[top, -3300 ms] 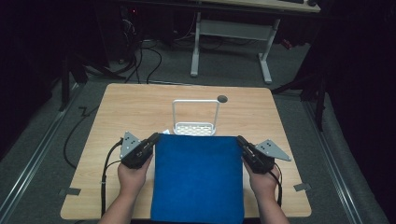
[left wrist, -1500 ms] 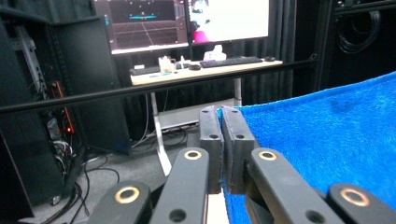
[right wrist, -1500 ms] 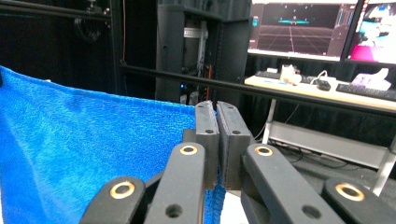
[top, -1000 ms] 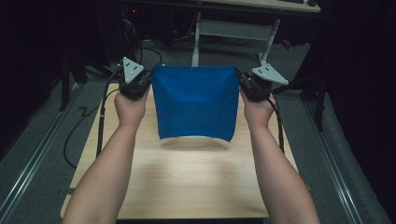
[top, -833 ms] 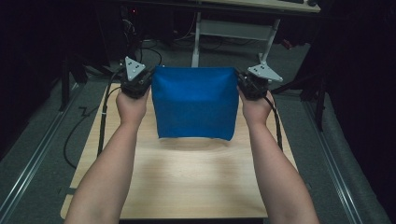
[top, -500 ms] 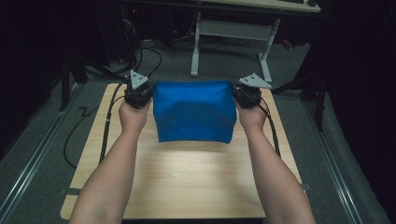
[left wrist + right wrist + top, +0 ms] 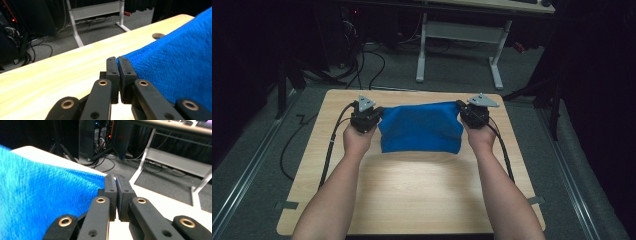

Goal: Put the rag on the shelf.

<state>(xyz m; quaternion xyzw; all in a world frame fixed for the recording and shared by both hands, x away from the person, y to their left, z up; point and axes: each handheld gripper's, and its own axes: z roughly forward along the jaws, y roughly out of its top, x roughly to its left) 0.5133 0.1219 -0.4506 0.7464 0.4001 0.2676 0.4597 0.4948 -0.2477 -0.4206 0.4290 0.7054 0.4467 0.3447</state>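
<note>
A blue towel [image 7: 422, 127] hangs stretched between my two grippers over the far half of the wooden table [image 7: 412, 190]. Its lower edge rests on the tabletop, and it bulges over something hidden beneath it. My left gripper [image 7: 378, 112] is shut on the towel's left top corner; in the left gripper view the jaws [image 7: 117, 62] pinch the blue cloth [image 7: 175, 62]. My right gripper [image 7: 459, 108] is shut on the right top corner, and in the right gripper view its tips [image 7: 115, 179] clamp the towel's edge [image 7: 37, 195]. Both grippers are low, near the table.
The table's far edge has a round cable hole [image 7: 158, 36]. Beyond it stands a white desk frame [image 7: 457, 35], with cables [image 7: 362, 55] on the grey floor. The grippers' cables [image 7: 329, 150] trail back along the table's sides. The near half of the tabletop is bare wood.
Both hands have come down with the towel, from held high above the table's far end to low on it. The towel now lies where the white wire rack stood earlier.
</note>
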